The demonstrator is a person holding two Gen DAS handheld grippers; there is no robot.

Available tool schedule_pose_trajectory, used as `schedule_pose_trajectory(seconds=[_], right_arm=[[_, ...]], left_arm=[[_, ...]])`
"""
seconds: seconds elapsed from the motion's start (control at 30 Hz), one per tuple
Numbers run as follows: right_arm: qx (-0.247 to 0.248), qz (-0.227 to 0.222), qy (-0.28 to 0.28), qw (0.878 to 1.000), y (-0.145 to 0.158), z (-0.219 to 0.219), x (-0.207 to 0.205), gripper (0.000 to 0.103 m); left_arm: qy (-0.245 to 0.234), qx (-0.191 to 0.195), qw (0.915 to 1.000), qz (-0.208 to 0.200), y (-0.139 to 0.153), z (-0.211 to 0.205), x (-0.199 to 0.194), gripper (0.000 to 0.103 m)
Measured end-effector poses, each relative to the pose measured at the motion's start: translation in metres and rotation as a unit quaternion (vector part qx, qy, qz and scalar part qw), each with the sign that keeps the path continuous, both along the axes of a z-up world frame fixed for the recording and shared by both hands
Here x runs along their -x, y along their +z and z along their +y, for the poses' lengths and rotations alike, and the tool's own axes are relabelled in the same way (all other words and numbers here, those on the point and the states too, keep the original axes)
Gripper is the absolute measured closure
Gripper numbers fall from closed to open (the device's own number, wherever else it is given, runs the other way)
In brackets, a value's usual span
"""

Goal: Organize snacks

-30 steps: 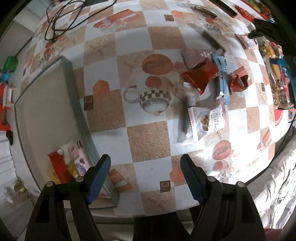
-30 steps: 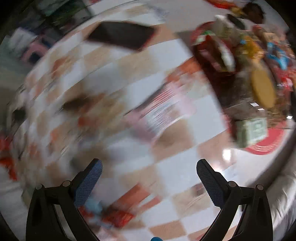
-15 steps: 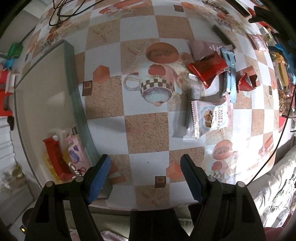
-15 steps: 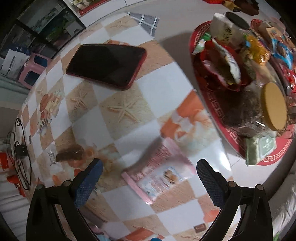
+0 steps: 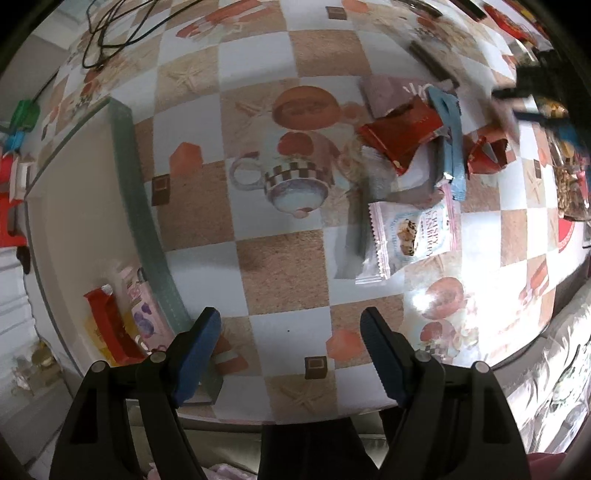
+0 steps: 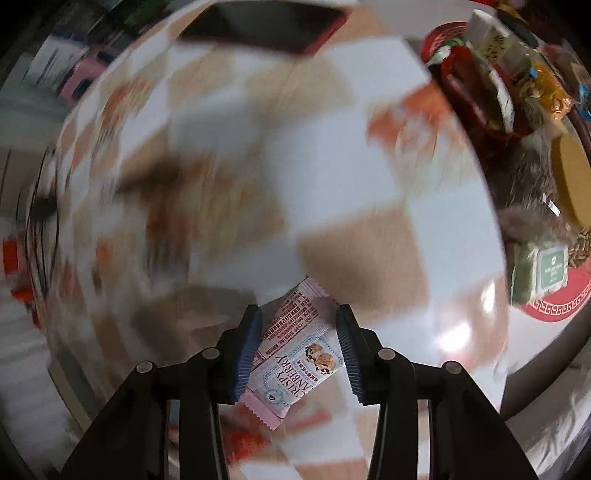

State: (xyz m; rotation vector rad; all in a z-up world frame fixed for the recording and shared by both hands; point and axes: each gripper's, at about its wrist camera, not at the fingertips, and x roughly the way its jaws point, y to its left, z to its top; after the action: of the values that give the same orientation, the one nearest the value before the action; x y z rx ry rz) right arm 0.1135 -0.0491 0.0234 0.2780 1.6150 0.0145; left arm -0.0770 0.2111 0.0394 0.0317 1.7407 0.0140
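The right gripper [image 6: 300, 350] pinched a pink cranberry crisp packet [image 6: 295, 360] between its blue pads, lifted above the checkered tablecloth [image 6: 332, 155]; motion blur smeared most of that cloth, and a dark phone [image 6: 266, 22] was cut off at the top edge. The left gripper [image 5: 290, 334] hung spread wide, holding nothing. Ahead of it lay a second cranberry packet [image 5: 410, 236] beside a heap of red wrappers [image 5: 402, 133]. The tray [image 5: 144, 206] at left held a red bar [image 5: 107, 325], partly hidden by the gripper's finger.
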Motion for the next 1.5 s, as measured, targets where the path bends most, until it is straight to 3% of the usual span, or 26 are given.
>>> schedule_pose_trajectory(seconds=[0.2,0.23,0.27,0.33,0.53,0.8,1.03,1.07,1.17,1.23,1.3,1.5], right_arm=[[-0.011,0.027,0.043,0.999,-0.001,0.032,0.089,0.057],[-0.01,0.029,0.054,0.998,0.0,0.036,0.101,0.049],[-0.007,0.028,0.059,0.998,0.002,0.039,0.11,0.03],[0.004,0.016,0.053,0.998,0.008,0.038,0.122,0.007],[0.01,0.017,-0.018,1.0,0.023,0.017,0.15,0.007],[0.019,0.04,-0.036,0.998,0.018,0.001,0.196,0.007],[0.02,0.056,-0.029,0.998,0.01,-0.004,0.217,0.007],[0.022,0.057,-0.026,0.998,0.01,-0.005,0.22,0.007],[0.023,0.06,-0.02,0.998,0.01,-0.007,0.227,0.007],[0.024,0.059,-0.018,0.998,0.013,-0.002,0.228,0.007],[0.024,0.061,-0.017,0.998,0.009,-0.005,0.225,0.007],[0.02,0.068,-0.017,0.997,-0.003,0.0,0.19,0.007]], left_arm=[[-0.023,0.006,0.9997,0.004,-0.009,-0.009,0.002,0.022],[-0.027,0.007,0.9996,0.003,-0.008,-0.008,0.002,0.022],[-0.03,0.01,0.9995,0.002,-0.008,-0.009,0.003,0.022],[-0.032,0.016,0.9994,0.0,-0.008,-0.009,0.003,0.022],[-0.034,0.04,0.9986,-0.005,-0.015,-0.016,-0.004,0.022],[-0.077,0.027,0.996,-0.034,-0.014,-0.049,-0.063,0.022],[-0.117,0.027,0.9915,-0.048,-0.04,-0.091,-0.113,0.022],[-0.116,0.026,0.9916,-0.052,-0.042,-0.091,-0.118,0.018],[-0.075,0.024,0.9939,-0.077,-0.04,-0.075,-0.13,0.018],[-0.044,0.003,0.9969,-0.066,-0.043,-0.054,-0.135,0.018],[-0.022,0.014,0.9983,-0.051,-0.045,-0.036,-0.136,0.018],[-0.014,0.014,0.9986,-0.048,-0.04,-0.015,-0.135,0.018]])
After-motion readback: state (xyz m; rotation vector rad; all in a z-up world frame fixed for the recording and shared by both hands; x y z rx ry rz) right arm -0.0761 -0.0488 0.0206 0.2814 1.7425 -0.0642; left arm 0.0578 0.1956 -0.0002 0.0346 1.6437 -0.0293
